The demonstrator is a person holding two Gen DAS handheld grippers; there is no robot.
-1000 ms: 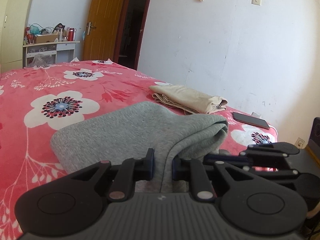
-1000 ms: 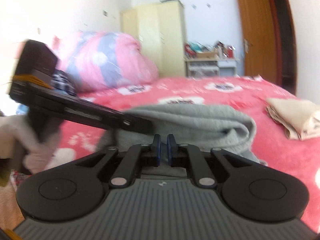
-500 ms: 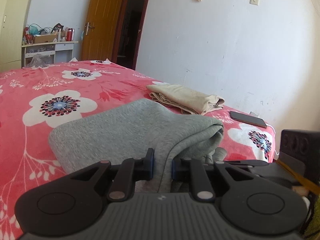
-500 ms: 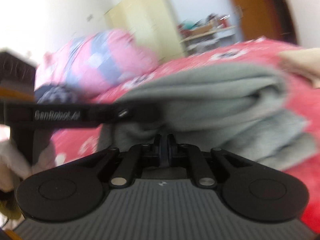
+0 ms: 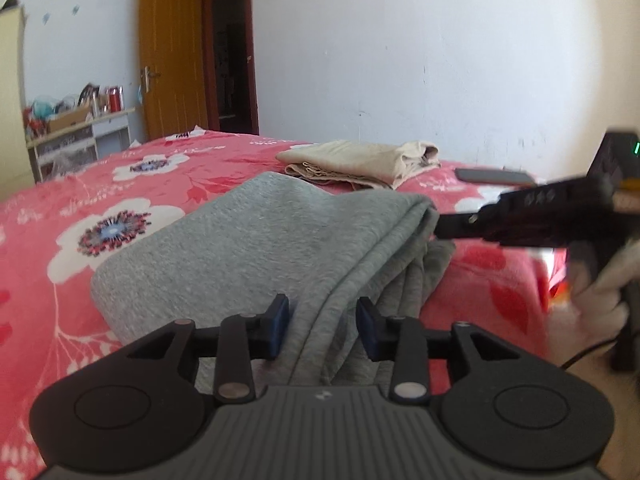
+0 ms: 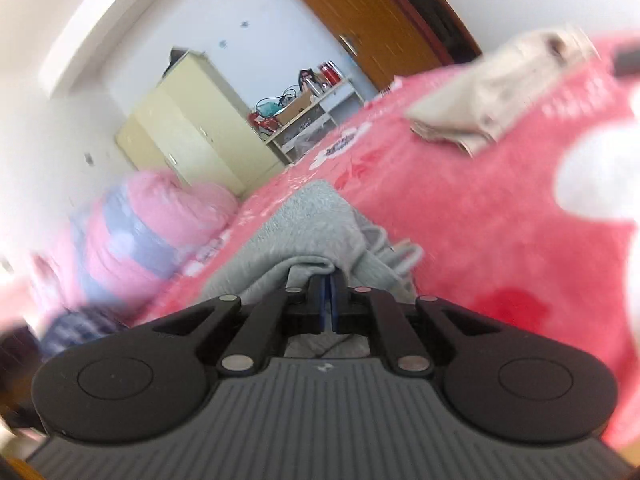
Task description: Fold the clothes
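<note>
Left wrist view: white lettering runs along the black body of the right gripper (image 5: 438, 229), too blurred to read, with a small green light on the box behind it; no other writing can be made out in either view. The left gripper (image 5: 322, 328) has its jaws parted after just opening, and the folded edge of the grey knitted garment (image 5: 256, 248) lies between the blue pads (image 5: 278, 326) without being pressed. That garment sits folded in layers on the red floral bedspread (image 5: 120, 184), close to the bed's near edge. Beyond it lie a folded beige garment (image 5: 352, 162) and, near the far-right edge by the white wall, a flat black phone (image 5: 494, 176); broad bare bedspread stretches left of the grey garment. A brown wooden door (image 5: 170, 60) stands open behind the bed. The right wrist view, tilted and smeared, shows its own jaws pinched nearly together at a fold of the grey cloth, though whether they grip it cannot be told. Only this view shows a cream wardrobe (image 6: 192, 128) and a pink-and-blue rolled quilt (image 6: 152, 232).
</note>
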